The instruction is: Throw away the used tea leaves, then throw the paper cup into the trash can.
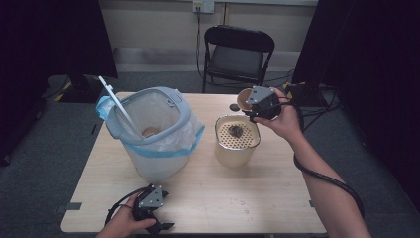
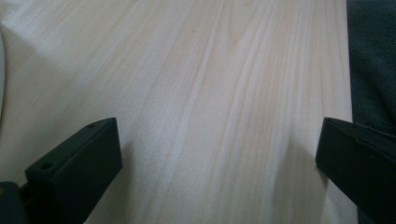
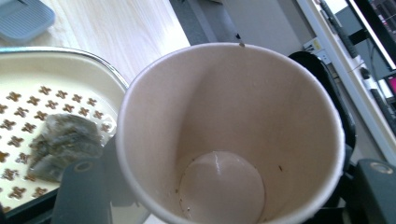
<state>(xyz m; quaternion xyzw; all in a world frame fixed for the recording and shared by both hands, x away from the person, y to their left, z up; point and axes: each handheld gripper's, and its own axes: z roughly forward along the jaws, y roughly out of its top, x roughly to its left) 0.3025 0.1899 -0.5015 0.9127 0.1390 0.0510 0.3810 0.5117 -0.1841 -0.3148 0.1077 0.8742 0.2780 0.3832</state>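
My right gripper [image 1: 255, 110] [image 3: 229, 193] is shut on an empty paper cup [image 1: 243, 100] [image 3: 233, 135], held tipped above the far right corner of a cream container [image 1: 236, 151]. The cup's inside has a few dark specks. The container has a perforated strainer top [image 3: 28, 100], and a wet grey tea bag [image 1: 235, 131] [image 3: 60, 144] lies on it. My left gripper [image 1: 159, 224] [image 2: 217, 158] rests low at the table's front edge, open, with bare wood between its jaws.
A pale blue bin [image 1: 153, 134] lined with a plastic bag stands left of the container, a white stick [image 1: 116, 101] leaning in it. A black folding chair [image 1: 237, 49] stands behind the wooden table [image 1: 223, 198]. A small dark object [image 1: 234, 107] lies near the cup.
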